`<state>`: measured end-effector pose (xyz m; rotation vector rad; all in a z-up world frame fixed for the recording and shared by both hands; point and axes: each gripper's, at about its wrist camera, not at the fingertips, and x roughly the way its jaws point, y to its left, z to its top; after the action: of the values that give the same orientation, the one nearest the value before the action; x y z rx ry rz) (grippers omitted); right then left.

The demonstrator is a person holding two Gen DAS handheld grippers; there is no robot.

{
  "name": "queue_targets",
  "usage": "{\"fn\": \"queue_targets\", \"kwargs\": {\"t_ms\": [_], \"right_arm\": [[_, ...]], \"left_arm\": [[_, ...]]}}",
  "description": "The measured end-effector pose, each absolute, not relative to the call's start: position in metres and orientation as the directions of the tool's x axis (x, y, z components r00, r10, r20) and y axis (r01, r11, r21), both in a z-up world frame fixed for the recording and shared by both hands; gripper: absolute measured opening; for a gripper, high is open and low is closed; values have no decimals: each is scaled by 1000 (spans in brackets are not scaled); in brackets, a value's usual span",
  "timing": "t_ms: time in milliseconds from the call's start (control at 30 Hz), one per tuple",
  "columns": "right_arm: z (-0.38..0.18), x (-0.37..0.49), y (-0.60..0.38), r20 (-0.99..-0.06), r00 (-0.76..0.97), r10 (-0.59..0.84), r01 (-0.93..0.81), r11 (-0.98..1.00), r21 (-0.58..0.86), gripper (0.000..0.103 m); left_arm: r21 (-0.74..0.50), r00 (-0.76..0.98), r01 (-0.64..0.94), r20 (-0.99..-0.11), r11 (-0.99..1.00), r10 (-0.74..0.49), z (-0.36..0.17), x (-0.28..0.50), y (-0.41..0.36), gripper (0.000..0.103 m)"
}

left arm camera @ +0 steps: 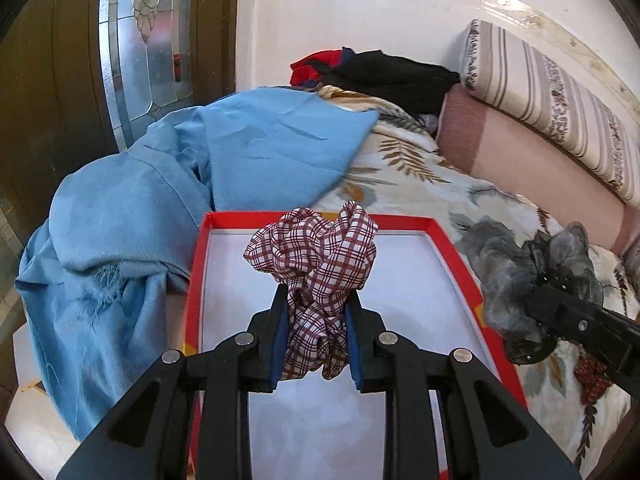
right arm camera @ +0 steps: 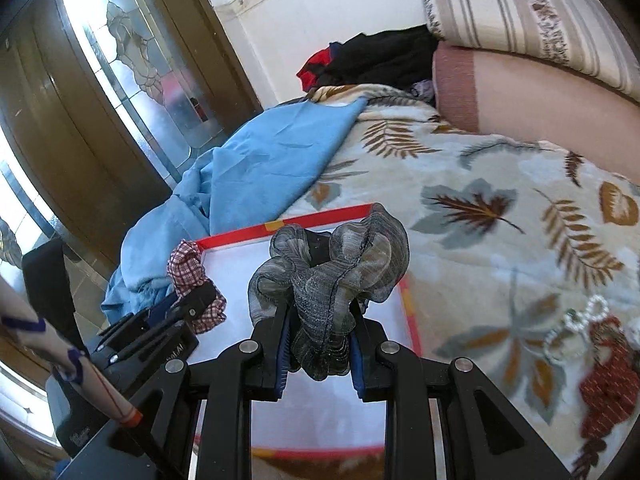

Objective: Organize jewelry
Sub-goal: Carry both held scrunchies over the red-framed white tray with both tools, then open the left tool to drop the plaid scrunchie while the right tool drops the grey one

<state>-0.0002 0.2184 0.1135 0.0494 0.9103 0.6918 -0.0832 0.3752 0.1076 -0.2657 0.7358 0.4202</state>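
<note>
Left hand-held gripper (left arm camera: 316,336), in the left wrist view, sits at the bottom centre of the frame with its fingers closed tight on a checked scrunchie (left arm camera: 316,268). The red-and-white cloth bunches above the pads and hangs over the white floor of a red-rimmed box lid (left arm camera: 400,222), so it looks held there ready to be dropped inside. At the right edge of the frame the right hand-held gripper (left arm camera: 548,300) carries a grey scrunchie (left arm camera: 516,276) just outside the red rim, above the bed (left arm camera: 420,184). A blue cloth (left arm camera: 160,200) lies heaped against the lid's left side.

In the right wrist view, the right hand-held gripper (right arm camera: 318,336) is likewise pinched shut on the grey scrunchie (right arm camera: 332,264), over the lid's (right arm camera: 320,218) right half. At lower right a pearl hair tie (right arm camera: 580,332) and a dark red scrunchie (right arm camera: 612,392) lie on the leaf-print blanket, probably waiting their turn.
</note>
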Motion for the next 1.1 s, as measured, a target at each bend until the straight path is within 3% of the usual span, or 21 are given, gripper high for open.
{"fn": "queue_targets", "kwargs": {"t_ms": [633, 767, 933, 1033, 1100], "right_arm": [[61, 62, 282, -761, 356, 542, -505, 797, 331, 27], [55, 66, 285, -765, 353, 539, -505, 798, 330, 28], [50, 71, 286, -772, 358, 525, -490, 809, 324, 38], [50, 71, 281, -768, 344, 541, -478, 805, 353, 58], [52, 70, 275, -759, 354, 547, -470, 805, 361, 64]], "left_arm": [[-74, 566, -521, -775, 850, 280, 63, -44, 416, 23], [-75, 563, -525, -778, 848, 280, 60, -42, 418, 27], [-75, 568, -531, -771, 844, 289, 62, -42, 418, 42], [-71, 572, -537, -763, 841, 300, 64, -44, 418, 48], [-64, 574, -545, -755, 836, 316, 66, -47, 417, 53]]}}
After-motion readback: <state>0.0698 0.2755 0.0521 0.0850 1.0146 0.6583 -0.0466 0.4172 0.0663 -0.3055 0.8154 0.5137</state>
